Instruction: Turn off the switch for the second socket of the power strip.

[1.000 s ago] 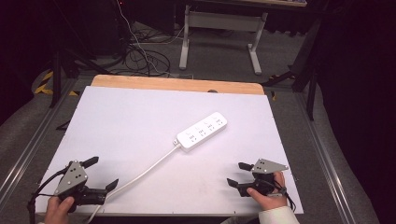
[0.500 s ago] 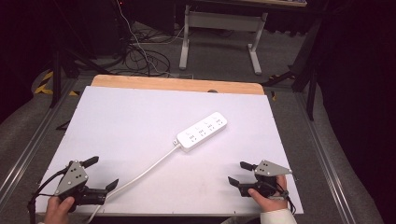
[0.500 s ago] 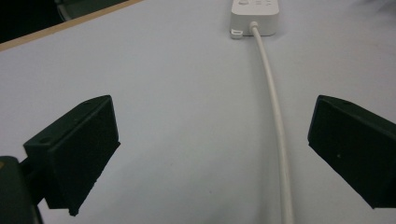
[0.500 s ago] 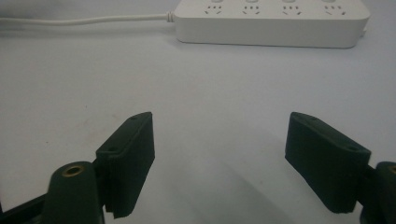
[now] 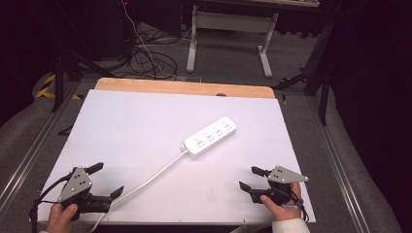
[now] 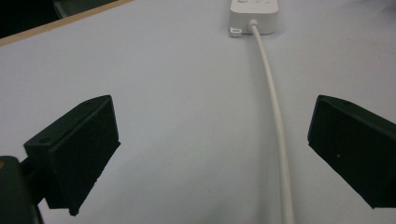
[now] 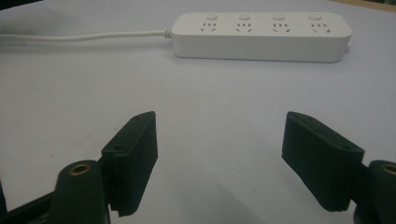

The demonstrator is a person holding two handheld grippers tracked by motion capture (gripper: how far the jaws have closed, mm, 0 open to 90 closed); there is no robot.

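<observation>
Near the middle of the white desk lies the power strip, set slantwise, four sockets up, with its white cord running off toward the near edge. Little changed over the last second: strip and cord exactly where they were, both claws parked at the near edge, well short of the strip. Right claw, on the strip's near right, drifted slightly lower and nearer the desk edge, jaws spread wide and empty; seen along those jaws in the right gripper view, the strip lies broadside ahead, untouched. Left claw, far off to the strip's near left, held about steady, likewise wide open with nothing between the jaws; from the left gripper view, the cord passes up between them toward the strip's end, though without touching either jaw. Judged from this, no grasp begun yet: more a settling before the reach than progress, with the whole approach to the strip to come.
</observation>
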